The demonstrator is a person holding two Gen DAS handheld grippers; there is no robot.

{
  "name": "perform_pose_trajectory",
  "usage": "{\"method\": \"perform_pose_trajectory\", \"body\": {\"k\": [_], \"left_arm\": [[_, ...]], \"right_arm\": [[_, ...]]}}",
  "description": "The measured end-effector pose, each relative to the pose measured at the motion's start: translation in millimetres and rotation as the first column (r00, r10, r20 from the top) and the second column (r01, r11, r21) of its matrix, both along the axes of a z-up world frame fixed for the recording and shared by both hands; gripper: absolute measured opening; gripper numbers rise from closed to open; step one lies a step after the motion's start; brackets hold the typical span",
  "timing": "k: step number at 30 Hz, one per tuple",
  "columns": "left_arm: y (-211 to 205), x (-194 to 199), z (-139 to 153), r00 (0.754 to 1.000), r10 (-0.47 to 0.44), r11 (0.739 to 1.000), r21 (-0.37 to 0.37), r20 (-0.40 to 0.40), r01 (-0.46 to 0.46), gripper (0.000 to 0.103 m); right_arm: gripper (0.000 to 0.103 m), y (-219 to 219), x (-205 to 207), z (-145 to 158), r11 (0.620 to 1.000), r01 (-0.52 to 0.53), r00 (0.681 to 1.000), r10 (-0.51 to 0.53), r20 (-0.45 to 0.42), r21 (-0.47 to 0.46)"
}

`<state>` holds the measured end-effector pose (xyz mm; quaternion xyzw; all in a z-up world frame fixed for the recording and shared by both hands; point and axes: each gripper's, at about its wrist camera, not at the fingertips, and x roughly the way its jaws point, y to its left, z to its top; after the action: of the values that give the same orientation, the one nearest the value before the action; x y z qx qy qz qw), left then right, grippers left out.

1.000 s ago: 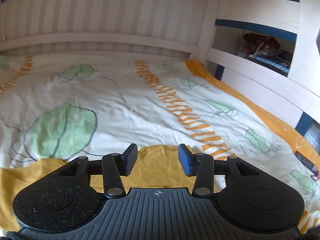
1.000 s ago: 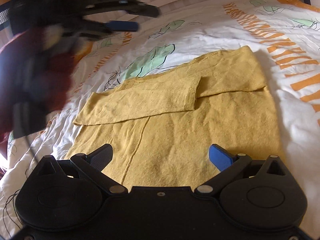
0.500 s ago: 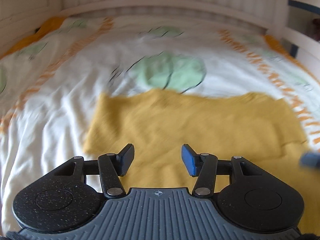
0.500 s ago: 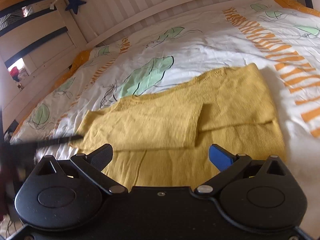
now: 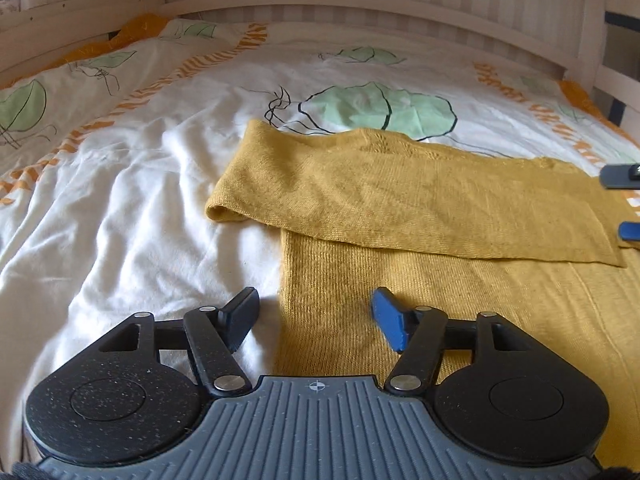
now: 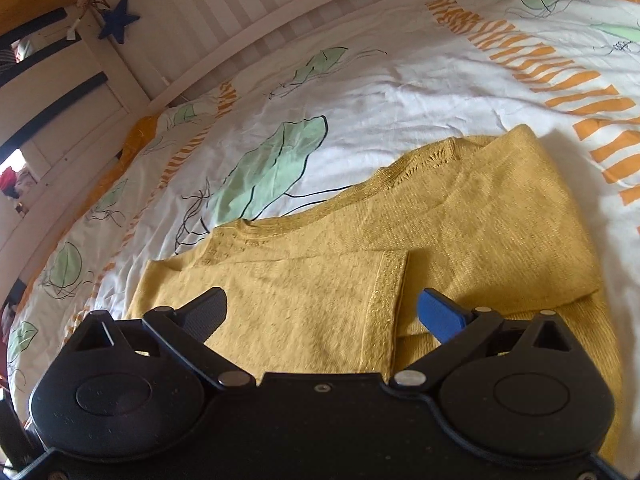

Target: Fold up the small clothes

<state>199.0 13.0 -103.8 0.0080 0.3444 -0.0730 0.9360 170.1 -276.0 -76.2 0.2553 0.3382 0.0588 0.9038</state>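
Observation:
A mustard-yellow knit sweater lies flat on the bed, both sleeves folded across its chest. My left gripper is open and empty, low over the sweater's left side edge. My right gripper is open and empty, just above the cuff of the folded left sleeve. The right gripper's fingertips show at the right edge of the left wrist view, over the sweater. The sweater fills the lower middle of the right wrist view.
The bed has a white duvet with green leaf prints and orange stripes. A white slatted headboard runs along the far side. White rails with dark gaps and a blue star stand at the left.
My left gripper has swung left and come down close to the sweater's left edge. My right gripper has moved forward and lower over the folded sleeves. Both stayed open.

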Motion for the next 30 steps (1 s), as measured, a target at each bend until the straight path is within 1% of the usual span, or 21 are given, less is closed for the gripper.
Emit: {"method": "perform_pose_trajectory", "body": {"k": [2, 4, 6, 7, 8, 9, 10, 11, 12, 13, 14, 16, 19, 21, 23, 26, 28, 30], "left_arm": [[1, 1, -1, 1.0, 0.002, 1.0, -0.015, -0.001, -0.002, 0.065], [1, 0, -2, 1.0, 0.001, 1.0, -0.016, 0.004, -0.001, 0.067], [-1, 0, -3, 1.0, 0.002, 1.0, -0.007, 0.008, -0.002, 0.067], [-1, 0, -4, 1.0, 0.003, 1.0, -0.005, 0.008, -0.003, 0.068], [-1, 0, -4, 1.0, 0.004, 1.0, -0.004, 0.008, -0.004, 0.068], [-1, 0, -4, 1.0, 0.004, 1.0, -0.006, 0.009, -0.004, 0.068], [-1, 0, -4, 1.0, 0.005, 1.0, -0.007, 0.008, -0.005, 0.068], [-1, 0, -5, 1.0, 0.005, 1.0, -0.008, 0.008, -0.005, 0.068], [-1, 1, -5, 1.0, 0.005, 1.0, -0.01, 0.008, -0.005, 0.068], [-1, 1, -5, 1.0, 0.005, 1.0, -0.01, 0.008, -0.005, 0.068], [-1, 1, -5, 1.0, 0.005, 1.0, -0.01, 0.008, -0.005, 0.068], [-1, 1, -5, 1.0, 0.005, 1.0, -0.01, 0.008, -0.004, 0.068], [0, 1, -5, 1.0, 0.004, 1.0, -0.011, 0.008, -0.004, 0.068], [0, 1, -5, 1.0, 0.004, 1.0, -0.012, 0.008, -0.004, 0.068], [0, 1, -5, 1.0, 0.004, 1.0, -0.011, 0.008, -0.004, 0.068], [0, 1, -5, 1.0, 0.004, 1.0, -0.013, 0.008, -0.004, 0.068], [-1, 0, -5, 1.0, 0.004, 1.0, -0.013, 0.008, -0.004, 0.068], [0, 0, -5, 1.0, 0.005, 1.0, -0.013, 0.008, -0.004, 0.068]], "right_arm": [[0.092, -1, 4, -5, 1.0, -0.011, 1.0, 0.012, -0.012, 0.022], [0.09, -1, 5, -9, 0.999, -0.015, 1.0, 0.016, -0.019, 0.029], [0.086, 2, 6, -11, 1.0, -0.02, 1.0, 0.02, -0.022, 0.017], [0.079, 3, 7, -12, 1.0, -0.019, 1.0, 0.02, -0.025, 0.011], [0.069, 3, 8, -12, 1.0, -0.017, 0.999, 0.017, -0.029, 0.004], [0.064, 3, 9, -12, 1.0, -0.014, 0.999, 0.013, -0.039, -0.005], [0.053, 4, 10, -12, 1.0, -0.011, 0.999, 0.01, -0.051, -0.016], [0.034, 4, 12, -11, 0.999, -0.008, 0.998, 0.006, -0.062, -0.033], [0.022, 6, 13, -9, 0.998, -0.007, 0.998, 0.004, -0.07, -0.055], [0.014, 7, 15, -6, 0.997, -0.013, 0.997, 0.007, -0.073, -0.072], [0.013, 9, 16, -1, 0.997, -0.027, 0.997, 0.022, -0.069, -0.077], [0.013, 16, 16, 15, 0.993, -0.084, 0.996, 0.081, -0.034, -0.089], [0.012, 22, 14, 50, 0.98, -0.145, 0.988, 0.151, 0.04, -0.136], [0.011, 14, 12, 71, 0.979, -0.144, 0.984, 0.157, 0.079, -0.143], [0.011, 1, 13, 85, 0.979, -0.108, 0.987, 0.126, 0.097, -0.173], [0.011, -24, 15, 87, 0.97, -0.036, 0.995, 0.056, 0.077, -0.24], [0.011, -39, 21, 76, 0.966, -0.008, 1.0, 0.015, 0.026, -0.258], [0.011, -47, 27, 59, 0.961, 0.002, 1.0, -0.01, -0.027, -0.278]]}}
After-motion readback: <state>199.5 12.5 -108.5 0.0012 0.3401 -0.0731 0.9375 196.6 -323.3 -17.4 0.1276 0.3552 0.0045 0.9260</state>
